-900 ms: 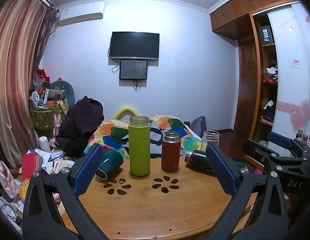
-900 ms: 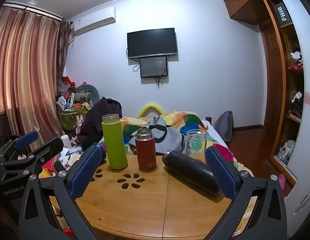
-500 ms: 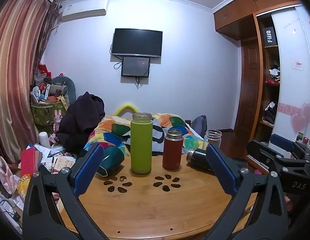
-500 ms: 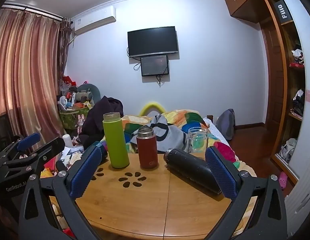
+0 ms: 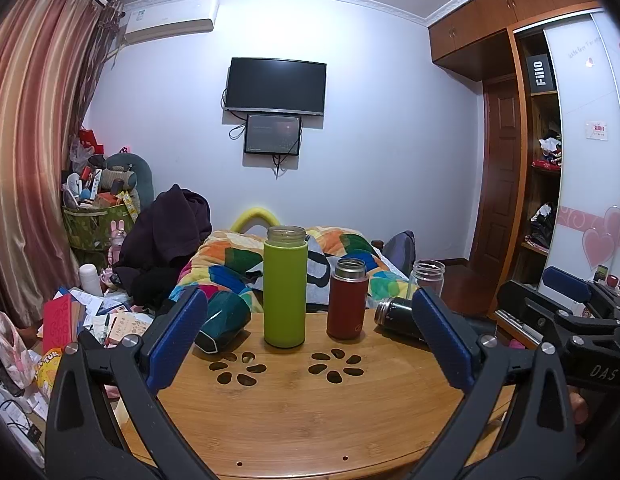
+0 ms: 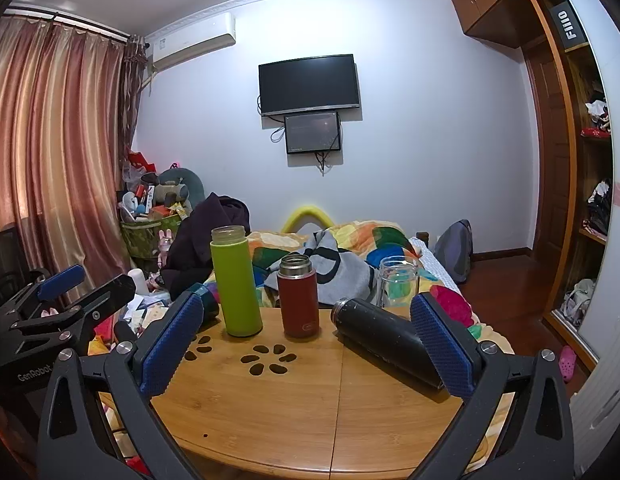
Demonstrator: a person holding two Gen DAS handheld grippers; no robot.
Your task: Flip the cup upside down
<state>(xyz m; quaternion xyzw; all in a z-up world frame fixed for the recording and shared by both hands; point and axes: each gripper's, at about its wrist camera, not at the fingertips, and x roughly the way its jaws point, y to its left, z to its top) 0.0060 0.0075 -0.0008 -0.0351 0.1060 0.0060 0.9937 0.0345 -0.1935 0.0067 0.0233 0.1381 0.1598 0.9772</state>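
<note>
Several cups sit on a round wooden table (image 5: 302,412). A tall green bottle (image 5: 285,288) (image 6: 235,282) and a short red flask (image 5: 347,299) (image 6: 299,296) stand upright and open. A dark green cup (image 5: 223,322) lies on its side at the left. A black flask (image 6: 386,340) (image 5: 398,317) lies on its side at the right. A clear glass jar (image 6: 398,281) (image 5: 428,278) stands behind it. My left gripper (image 5: 310,340) is open and empty, short of the bottles. My right gripper (image 6: 306,344) is open and empty, with the black flask by its right finger.
The table has flower-shaped cut-outs (image 5: 336,366) near its middle. Behind it is a bed with a colourful blanket (image 6: 350,248). Clutter and papers lie on the floor at the left (image 5: 70,320). A wardrobe (image 6: 582,200) stands at the right.
Both grippers have tilted slightly, so the table and cups sit a little lower in each view. Nothing on the table has moved, and both grippers stay open.
</note>
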